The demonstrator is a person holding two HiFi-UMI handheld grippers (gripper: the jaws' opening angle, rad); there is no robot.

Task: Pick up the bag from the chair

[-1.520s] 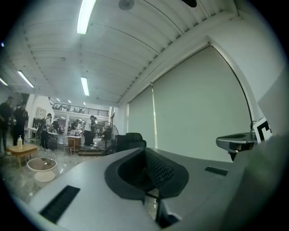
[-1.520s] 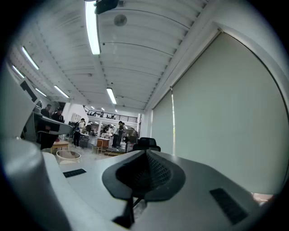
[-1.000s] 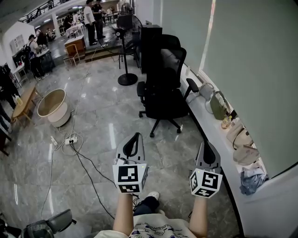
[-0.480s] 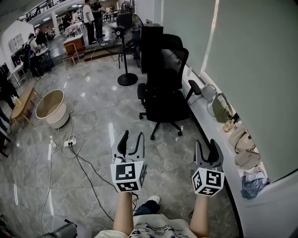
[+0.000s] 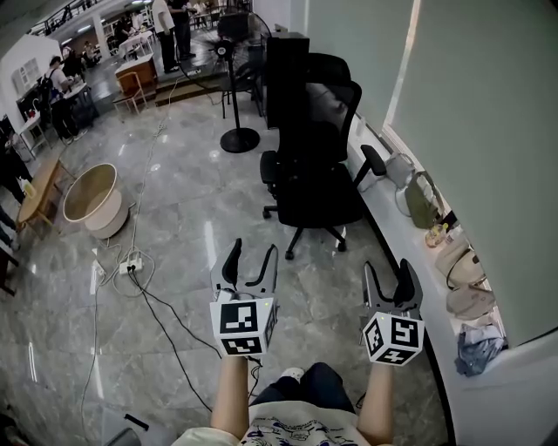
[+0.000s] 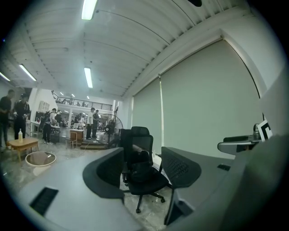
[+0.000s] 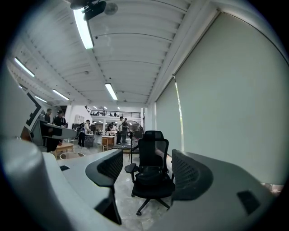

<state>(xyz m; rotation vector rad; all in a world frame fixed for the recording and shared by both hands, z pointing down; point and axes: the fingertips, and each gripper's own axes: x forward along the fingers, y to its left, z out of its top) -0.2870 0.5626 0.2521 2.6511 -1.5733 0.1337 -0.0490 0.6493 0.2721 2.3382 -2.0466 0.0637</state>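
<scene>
A black office chair [image 5: 318,179] stands on the grey marble floor ahead of me, close to the window ledge. On its seat lies a dark bag [image 7: 151,175], also seen as a dark bag [image 6: 137,168] in the left gripper view; in the head view it blends into the black seat. My left gripper [image 5: 252,259] and right gripper [image 5: 388,274] are held side by side well short of the chair, both open with nothing between the jaws. Each gripper view frames the chair between its jaws.
A ledge [image 5: 392,235] along the right wall carries several handbags [image 5: 425,205]. A pedestal fan [image 5: 237,78] and a tall black cabinet [image 5: 286,78] stand behind the chair. Cables and a power strip [image 5: 131,261] cross the floor at left, near a round basin [image 5: 90,196]. People [image 5: 170,26] stand far back.
Both grippers went from shut to open over the last second. The view has shifted slightly nearer the chair.
</scene>
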